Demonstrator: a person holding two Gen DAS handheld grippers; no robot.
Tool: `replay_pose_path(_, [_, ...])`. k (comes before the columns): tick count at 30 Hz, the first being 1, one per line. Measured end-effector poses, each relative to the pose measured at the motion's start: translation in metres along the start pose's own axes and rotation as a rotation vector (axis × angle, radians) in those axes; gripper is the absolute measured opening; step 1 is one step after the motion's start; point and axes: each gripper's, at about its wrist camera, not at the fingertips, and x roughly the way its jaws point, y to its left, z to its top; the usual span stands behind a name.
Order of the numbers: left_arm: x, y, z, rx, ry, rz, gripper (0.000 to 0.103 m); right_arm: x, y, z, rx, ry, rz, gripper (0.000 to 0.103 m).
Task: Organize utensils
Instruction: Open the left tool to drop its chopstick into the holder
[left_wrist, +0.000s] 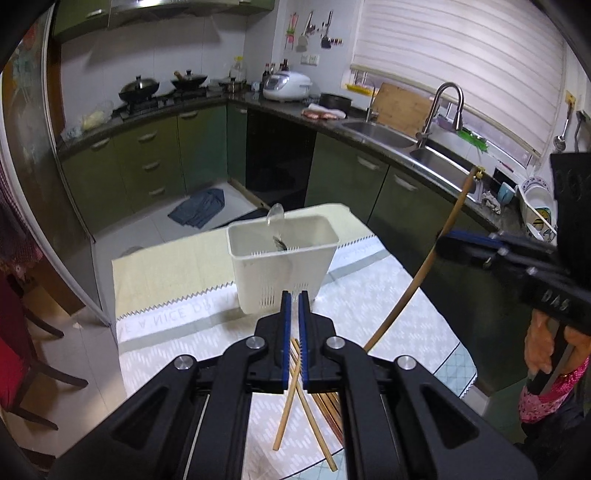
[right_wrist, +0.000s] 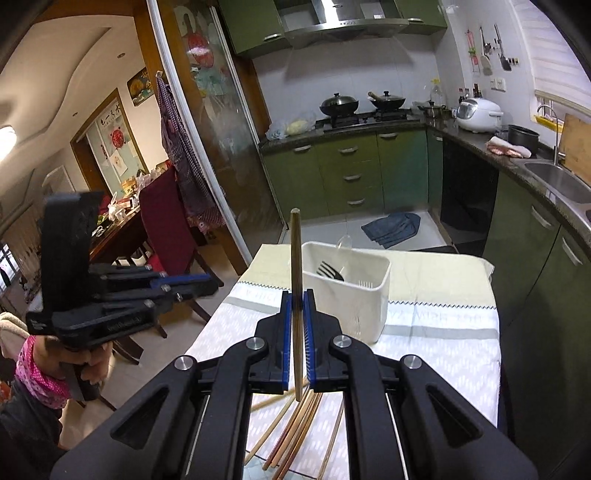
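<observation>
While both grippers hang above the desk, one chopstick is up off the cloth.

From the left wrist, the left gripper (left_wrist: 294, 295) has its jaws nearly together with nothing between them, above two crossed chopsticks (left_wrist: 295, 398) at the near edge of the desk (left_wrist: 406, 314); the white utensil holder (left_wrist: 282, 266) stands toward the far edge with a clear spoon (left_wrist: 275, 216) in it. From the right wrist, the right gripper (right_wrist: 297, 295) has its jaws pinched on one upright chopstick (right_wrist: 295, 258); loose chopsticks (right_wrist: 291, 435) lie below at the near edge, and a black fork (right_wrist: 327, 271) sits in the holder.
</observation>
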Motion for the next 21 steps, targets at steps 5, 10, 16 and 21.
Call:
replay_pose_path(5, [0.016,0.003,-0.002,0.012,0.042,-0.001,0.004,-0.004,-0.003,0.022,0.005,-0.047,-0.011,0.007])
replay_pose_path(10, [0.039,-0.003,-0.014,0.06,0.118,-0.016,0.004,-0.015,-0.002,0.053,-0.012,-0.167,-0.059,0.007])
replay_pose_path(16, [0.072,-0.005,-0.031,0.088,0.183,-0.023,0.017,0.007,-0.019,0.093,-0.001,-0.286,-0.166,0.007])
replay_pose_path(21, [0.097,-0.003,-0.031,0.14,0.191,-0.011,0.058,0.05,-0.039,0.107,0.032,-0.26,-0.189,0.007])
